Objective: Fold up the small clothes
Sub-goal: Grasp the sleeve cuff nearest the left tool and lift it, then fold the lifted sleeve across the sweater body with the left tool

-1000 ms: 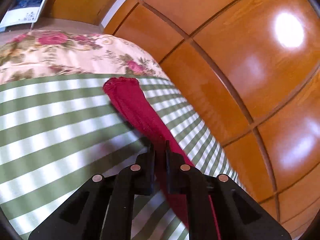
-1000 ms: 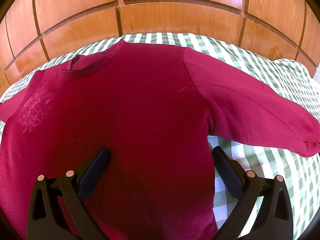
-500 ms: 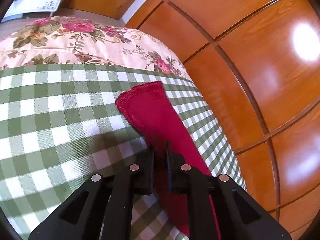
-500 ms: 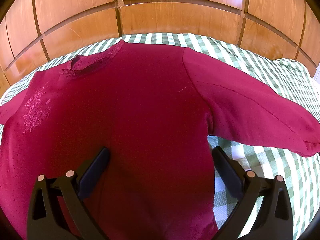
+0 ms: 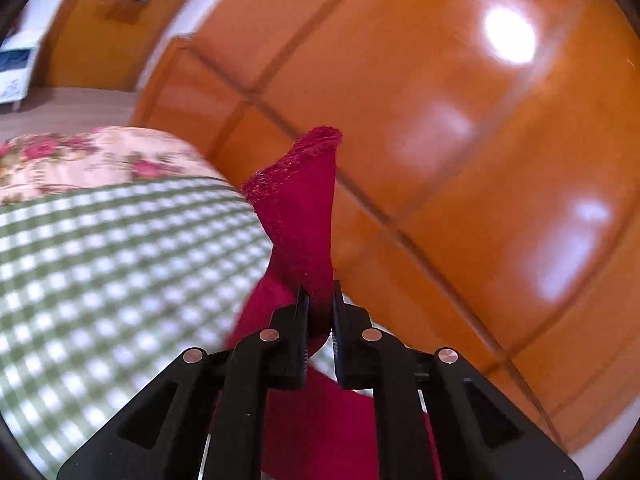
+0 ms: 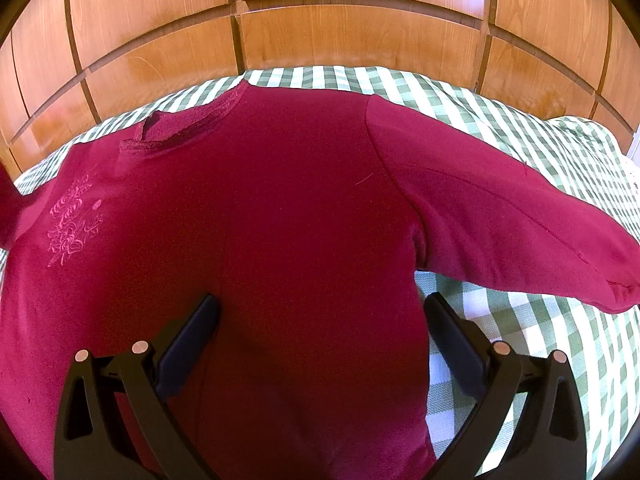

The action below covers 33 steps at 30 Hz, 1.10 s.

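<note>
A dark red sweater (image 6: 280, 220) lies flat, front up, on a green-checked bed cover (image 6: 540, 152), neck toward the wooden headboard. Its right sleeve (image 6: 520, 232) lies spread out to the right. My right gripper (image 6: 320, 312) is open and hovers low over the sweater's lower body, one finger on each side. My left gripper (image 5: 318, 300) is shut on the sweater's left sleeve (image 5: 300, 216) and holds it lifted off the bed, cuff pointing up. The lifted sleeve barely shows at the left edge of the right wrist view (image 6: 6, 208).
A glossy wooden panelled headboard (image 6: 340, 32) runs along the far side of the bed and fills the right of the left wrist view (image 5: 480, 160). A floral quilt (image 5: 80, 160) covers the bed beyond the checked cover. White furniture (image 5: 16, 76) stands far left.
My left gripper has lifted the left sleeve off the bed and swung it upward; the cuff now stands in the air. The right gripper and the sweater body have not moved.
</note>
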Available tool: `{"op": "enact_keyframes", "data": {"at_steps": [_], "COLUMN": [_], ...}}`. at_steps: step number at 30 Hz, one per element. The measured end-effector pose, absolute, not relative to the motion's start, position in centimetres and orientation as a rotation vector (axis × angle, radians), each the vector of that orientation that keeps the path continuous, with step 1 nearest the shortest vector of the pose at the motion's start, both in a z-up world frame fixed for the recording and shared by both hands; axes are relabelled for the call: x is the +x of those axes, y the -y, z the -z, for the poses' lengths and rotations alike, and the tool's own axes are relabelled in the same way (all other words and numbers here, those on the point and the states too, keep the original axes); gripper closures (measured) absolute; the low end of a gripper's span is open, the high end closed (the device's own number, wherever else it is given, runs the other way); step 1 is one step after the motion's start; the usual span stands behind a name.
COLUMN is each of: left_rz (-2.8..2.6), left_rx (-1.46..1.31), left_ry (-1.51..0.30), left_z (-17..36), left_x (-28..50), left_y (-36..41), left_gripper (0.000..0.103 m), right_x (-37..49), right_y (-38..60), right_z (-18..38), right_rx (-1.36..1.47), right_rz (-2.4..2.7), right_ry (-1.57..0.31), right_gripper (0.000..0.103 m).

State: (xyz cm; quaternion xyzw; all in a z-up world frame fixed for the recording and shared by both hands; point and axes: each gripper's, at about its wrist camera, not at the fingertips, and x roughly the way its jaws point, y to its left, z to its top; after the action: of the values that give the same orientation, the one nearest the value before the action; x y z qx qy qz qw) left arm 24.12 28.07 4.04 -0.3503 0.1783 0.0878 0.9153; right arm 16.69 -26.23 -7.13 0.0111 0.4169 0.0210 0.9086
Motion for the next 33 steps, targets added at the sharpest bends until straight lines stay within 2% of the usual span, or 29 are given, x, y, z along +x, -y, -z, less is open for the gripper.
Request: {"op": "enact_keyframes", "data": {"at_steps": [5, 13, 28, 29, 31, 32, 33], "left_rz": [-0.029, 0.147, 0.311, 0.315, 0.356, 0.377, 0.396], "left_rx": [-0.591, -0.422, -0.244, -0.237, -0.25, -0.26, -0.271], "left_ry": [-0.406, -0.515, -0.697, -0.721, -0.771, -0.787, -0.803], "left_z": [-5.1, -3.0, 2.4, 3.0, 4.3, 4.8, 5.1], "left_x": [25.0, 26.3, 28.5, 28.7, 28.7, 28.4, 28.1], "left_y": [-19.7, -7.3, 7.0, 7.3, 7.6, 7.3, 7.0], "left_gripper": [0.094, 0.094, 0.094, 0.092, 0.072, 0.066, 0.049], "right_x": [16.7, 16.7, 16.7, 16.7, 16.7, 16.7, 16.7], "right_y": [26.3, 26.3, 26.3, 26.4, 26.4, 26.4, 26.4], "right_z": [7.1, 7.0, 7.0, 7.0, 7.0, 7.1, 7.1], "right_rx": [0.025, 0.029, 0.039, 0.039, 0.04, 0.04, 0.04], "right_rz": [-0.045, -0.048, -0.052, -0.052, -0.052, -0.052, -0.052], "right_ry": [-0.859, -0.858, -0.856, -0.856, -0.855, -0.855, -0.856], "right_gripper": [0.002, 0.002, 0.002, 0.002, 0.002, 0.002, 0.002]}}
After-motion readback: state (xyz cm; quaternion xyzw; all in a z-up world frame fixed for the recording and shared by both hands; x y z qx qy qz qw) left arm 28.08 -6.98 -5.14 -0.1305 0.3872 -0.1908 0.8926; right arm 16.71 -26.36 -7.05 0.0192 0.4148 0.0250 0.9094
